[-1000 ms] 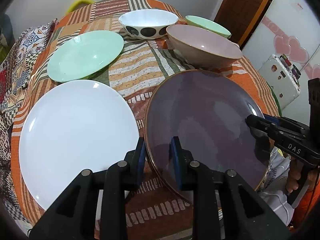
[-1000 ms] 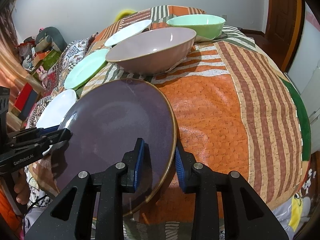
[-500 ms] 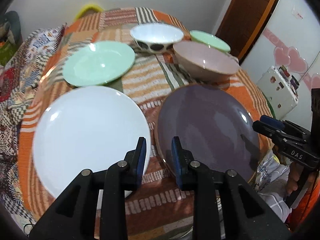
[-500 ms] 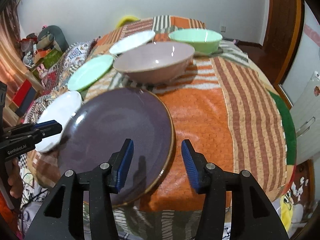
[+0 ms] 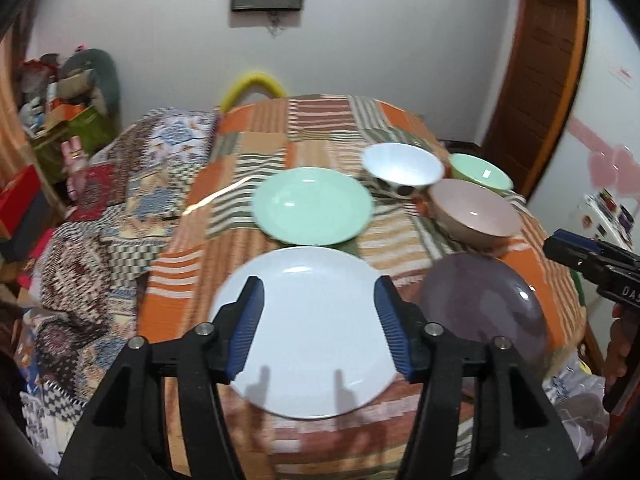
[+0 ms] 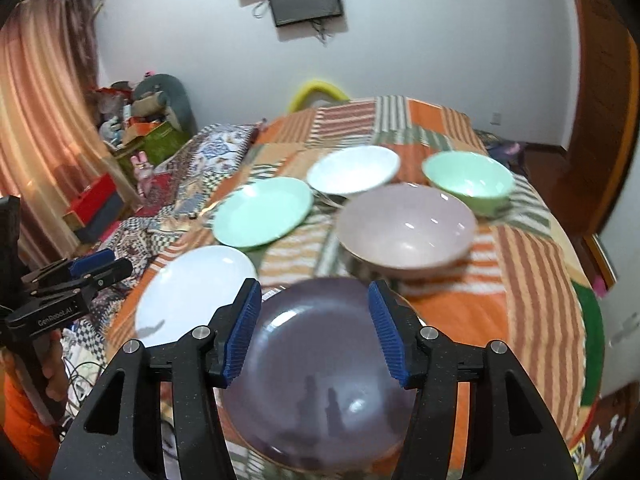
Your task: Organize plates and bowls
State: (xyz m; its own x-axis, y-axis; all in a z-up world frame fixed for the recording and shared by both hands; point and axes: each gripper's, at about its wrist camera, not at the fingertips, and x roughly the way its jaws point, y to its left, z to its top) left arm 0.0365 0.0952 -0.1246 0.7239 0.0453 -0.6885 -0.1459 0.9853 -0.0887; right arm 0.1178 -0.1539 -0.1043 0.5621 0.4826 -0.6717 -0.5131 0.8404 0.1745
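A purple plate lies flat at the table's near edge, below my right gripper, whose jaws are opening with nothing between them. Left of it lies a white plate, under my left gripper, whose jaws are also opening and hold nothing. Behind lie a green plate, a white spotted bowl, a pink bowl and a green bowl. Each wrist view shows the other gripper at its edge: the right gripper and the left gripper.
The round table has a striped orange patchwork cloth. A yellow chair back stands behind it. A patterned cloth and cluttered boxes are on the left, a wooden door on the right. A hand holds the right gripper.
Both grippers were shut on the purple plate's rim. They have let go, opened and risen back from the table. The plate now rests flat on the cloth.
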